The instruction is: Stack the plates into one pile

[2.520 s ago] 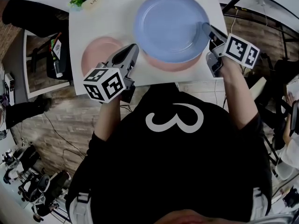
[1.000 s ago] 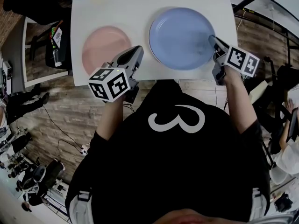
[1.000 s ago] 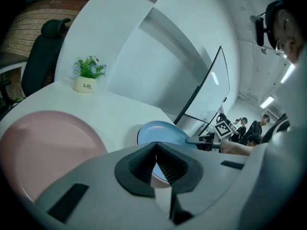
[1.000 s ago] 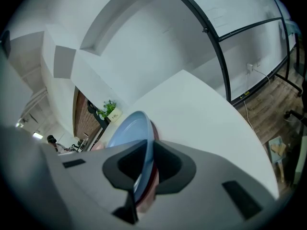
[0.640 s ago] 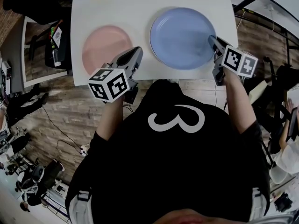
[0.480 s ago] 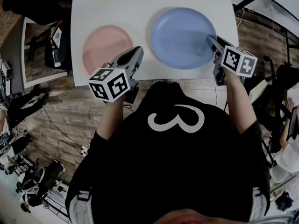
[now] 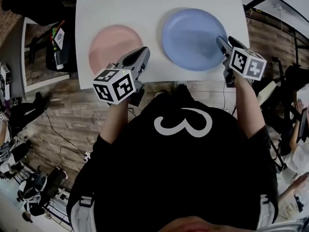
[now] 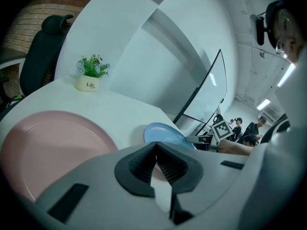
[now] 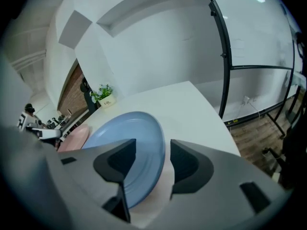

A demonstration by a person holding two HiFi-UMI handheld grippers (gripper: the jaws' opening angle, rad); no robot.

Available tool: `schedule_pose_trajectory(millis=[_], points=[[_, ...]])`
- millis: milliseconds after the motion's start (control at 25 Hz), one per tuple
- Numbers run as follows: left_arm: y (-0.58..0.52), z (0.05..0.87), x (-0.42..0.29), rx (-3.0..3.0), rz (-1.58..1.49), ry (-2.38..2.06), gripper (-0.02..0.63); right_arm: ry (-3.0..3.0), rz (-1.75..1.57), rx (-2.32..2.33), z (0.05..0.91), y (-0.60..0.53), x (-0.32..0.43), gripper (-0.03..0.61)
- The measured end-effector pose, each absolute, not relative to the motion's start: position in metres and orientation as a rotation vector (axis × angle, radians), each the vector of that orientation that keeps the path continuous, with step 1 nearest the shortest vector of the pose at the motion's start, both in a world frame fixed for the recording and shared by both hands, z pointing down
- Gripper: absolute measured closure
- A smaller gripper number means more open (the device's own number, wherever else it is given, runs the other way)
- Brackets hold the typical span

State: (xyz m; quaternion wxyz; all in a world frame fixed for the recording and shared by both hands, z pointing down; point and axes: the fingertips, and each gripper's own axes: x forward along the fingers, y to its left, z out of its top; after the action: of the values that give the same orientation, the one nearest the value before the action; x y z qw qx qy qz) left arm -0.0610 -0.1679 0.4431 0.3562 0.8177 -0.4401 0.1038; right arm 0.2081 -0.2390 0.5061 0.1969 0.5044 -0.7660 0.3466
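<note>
- My right gripper [image 9: 152, 150] has just been opening wide, with the blue plate [image 7: 193, 38] rim between its jaws, by the tabletop [image 7: 145, 4]'s right edge.
- Left gripper [image 8: 156, 150]: closed, empty, beside the pink plate [image 7: 113, 47].
- I back out level so the rim, probably resting free, isn't dragged.

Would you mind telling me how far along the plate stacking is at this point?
Done: the blue plate lies on the table, seemingly atop a pink plate. In hand: the right gripper has just been opening its fingers, the blue rim loose between them. Left: the lone pink plate sits apart beside the shut, empty left gripper; it must join the pile.
</note>
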Motion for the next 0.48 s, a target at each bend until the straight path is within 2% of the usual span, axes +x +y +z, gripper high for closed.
schedule_pose_trajectory(millis=[480], points=[[-0.152,0.413,-0.094,2.158,0.339,-1.105,0.598,-2.196,1.121,1.644,0.469,-0.229,0.215,0.364]])
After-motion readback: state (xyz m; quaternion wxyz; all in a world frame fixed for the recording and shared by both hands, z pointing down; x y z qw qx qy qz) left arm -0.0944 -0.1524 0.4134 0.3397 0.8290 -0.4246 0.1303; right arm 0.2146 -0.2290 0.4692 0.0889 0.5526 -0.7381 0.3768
